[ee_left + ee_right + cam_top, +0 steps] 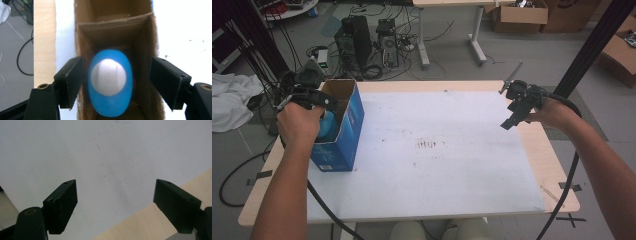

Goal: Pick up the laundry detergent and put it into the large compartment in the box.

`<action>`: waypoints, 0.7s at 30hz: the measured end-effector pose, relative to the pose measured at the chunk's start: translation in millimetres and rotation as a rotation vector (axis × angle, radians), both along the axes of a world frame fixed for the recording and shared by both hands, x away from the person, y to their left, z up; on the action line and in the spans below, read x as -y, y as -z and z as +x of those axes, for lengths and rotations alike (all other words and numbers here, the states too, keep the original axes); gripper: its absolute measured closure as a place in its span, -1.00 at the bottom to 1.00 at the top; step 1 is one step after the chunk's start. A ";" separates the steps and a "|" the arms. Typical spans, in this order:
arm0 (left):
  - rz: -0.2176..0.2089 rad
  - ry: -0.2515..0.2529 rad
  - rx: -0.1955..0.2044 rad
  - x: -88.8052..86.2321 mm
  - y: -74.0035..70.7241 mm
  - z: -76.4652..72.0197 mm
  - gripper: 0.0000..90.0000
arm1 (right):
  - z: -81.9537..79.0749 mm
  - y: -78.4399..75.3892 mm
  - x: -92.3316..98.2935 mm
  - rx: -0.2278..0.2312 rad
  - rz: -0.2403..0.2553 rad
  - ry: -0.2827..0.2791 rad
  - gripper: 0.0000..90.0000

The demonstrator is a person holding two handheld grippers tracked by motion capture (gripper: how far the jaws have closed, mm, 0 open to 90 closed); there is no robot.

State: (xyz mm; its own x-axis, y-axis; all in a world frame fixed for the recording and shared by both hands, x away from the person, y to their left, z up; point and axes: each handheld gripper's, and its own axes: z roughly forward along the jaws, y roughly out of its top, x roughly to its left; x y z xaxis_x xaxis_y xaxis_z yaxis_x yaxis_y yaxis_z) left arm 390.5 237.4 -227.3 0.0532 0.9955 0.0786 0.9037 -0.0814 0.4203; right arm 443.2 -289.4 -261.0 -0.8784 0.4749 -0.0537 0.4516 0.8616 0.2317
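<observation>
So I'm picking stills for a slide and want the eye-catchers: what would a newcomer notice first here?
First the blue box, standing open-topped near the table's left edge, with the left gripper above its opening. In the left gripper view a blue bottle with a white cap sits upright inside the box, between open jaws that do not touch it. The right gripper hangs open over the white sheet near the right edge.

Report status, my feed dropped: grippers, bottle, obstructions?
Left gripper open over blue plastic bottle inside blue cardboard box. Right gripper open, empty. Nothing obstructing.
</observation>
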 end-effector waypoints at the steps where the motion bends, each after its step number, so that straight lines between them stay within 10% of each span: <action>1: 0.000 0.008 0.002 1.7 -1.7 -0.2 -0.36 | -0.2 -0.1 0.2 0.002 0.002 -0.002 -0.57; 21: -0.042 0.199 0.016 52.1 -38.5 -10.5 -0.51 | -4.6 -5.7 -1.4 0.012 0.001 0.000 -0.57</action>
State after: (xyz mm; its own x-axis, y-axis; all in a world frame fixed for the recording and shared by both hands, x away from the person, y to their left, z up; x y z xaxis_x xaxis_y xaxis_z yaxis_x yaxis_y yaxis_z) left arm 380.0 185.3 -188.8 0.2485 0.9678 0.0400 0.8645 -0.2402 0.4415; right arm 438.6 -288.0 -255.3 -0.8778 0.4748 -0.0637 0.4488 0.8615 0.2377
